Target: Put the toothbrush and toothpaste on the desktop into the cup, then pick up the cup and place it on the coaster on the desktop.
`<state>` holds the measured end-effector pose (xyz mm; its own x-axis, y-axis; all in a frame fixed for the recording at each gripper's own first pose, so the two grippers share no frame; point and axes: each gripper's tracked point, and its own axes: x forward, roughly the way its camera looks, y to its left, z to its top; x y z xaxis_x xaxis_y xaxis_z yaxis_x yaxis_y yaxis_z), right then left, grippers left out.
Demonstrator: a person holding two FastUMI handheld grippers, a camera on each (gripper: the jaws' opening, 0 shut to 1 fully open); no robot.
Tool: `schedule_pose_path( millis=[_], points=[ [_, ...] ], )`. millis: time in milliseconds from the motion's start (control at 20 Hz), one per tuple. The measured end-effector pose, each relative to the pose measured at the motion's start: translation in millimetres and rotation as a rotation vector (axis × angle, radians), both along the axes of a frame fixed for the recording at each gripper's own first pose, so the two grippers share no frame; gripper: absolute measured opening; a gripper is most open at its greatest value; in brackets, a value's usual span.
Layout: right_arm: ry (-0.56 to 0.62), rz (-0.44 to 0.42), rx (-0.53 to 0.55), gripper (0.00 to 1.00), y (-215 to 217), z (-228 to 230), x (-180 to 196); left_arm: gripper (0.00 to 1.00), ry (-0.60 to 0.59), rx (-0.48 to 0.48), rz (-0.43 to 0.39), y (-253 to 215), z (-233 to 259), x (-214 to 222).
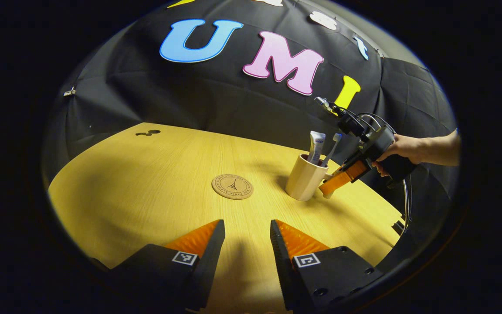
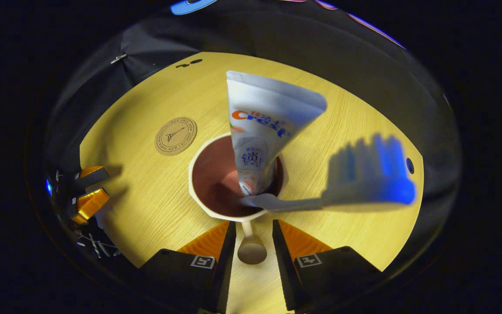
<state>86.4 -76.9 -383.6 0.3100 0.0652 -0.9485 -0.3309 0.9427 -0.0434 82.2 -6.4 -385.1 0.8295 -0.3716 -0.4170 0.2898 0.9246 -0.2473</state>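
Note:
A cream cup point(image 1: 305, 179) stands on the yellow table point(image 1: 146, 196), right of the round cork coaster point(image 1: 232, 186). A white toothpaste tube point(image 1: 316, 146) and a toothbrush point(image 1: 334, 144) stand inside it. In the right gripper view I look down into the cup point(image 2: 198, 192), with the toothpaste point(image 2: 264, 131) upright and the toothbrush point(image 2: 364, 174) leaning right. The cup handle point(image 2: 251, 248) lies between the fingers of my right gripper point(image 2: 253, 233), which is open with small gaps on both sides. My left gripper point(image 1: 247, 235) hovers open near the front edge, holding nothing.
A hand point(image 1: 403, 148) holds the right gripper point(image 1: 327, 187) at the cup's right side. The coaster point(image 2: 175, 136) lies up and left of the cup. The left gripper point(image 2: 87, 192) shows at the far left. The table edge runs close behind the cup.

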Motion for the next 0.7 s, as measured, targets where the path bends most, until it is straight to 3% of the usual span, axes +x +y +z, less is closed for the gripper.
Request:
schedule_pose_path(
  millis=[500,650,700],
  points=[
    [0.098,-0.009,-0.053,0.53,-1,-23,4,0.66,0.015,-0.037,0.027,14,-6,10],
    [0.111,-0.012,-0.048,0.50,2,-22,5,0.66,0.017,-0.035,0.025,15,-7,10],
    [0.113,-0.009,-0.049,0.36,2,-24,5,0.66,0.019,-0.032,0.026,16,-8,10]
  ],
)
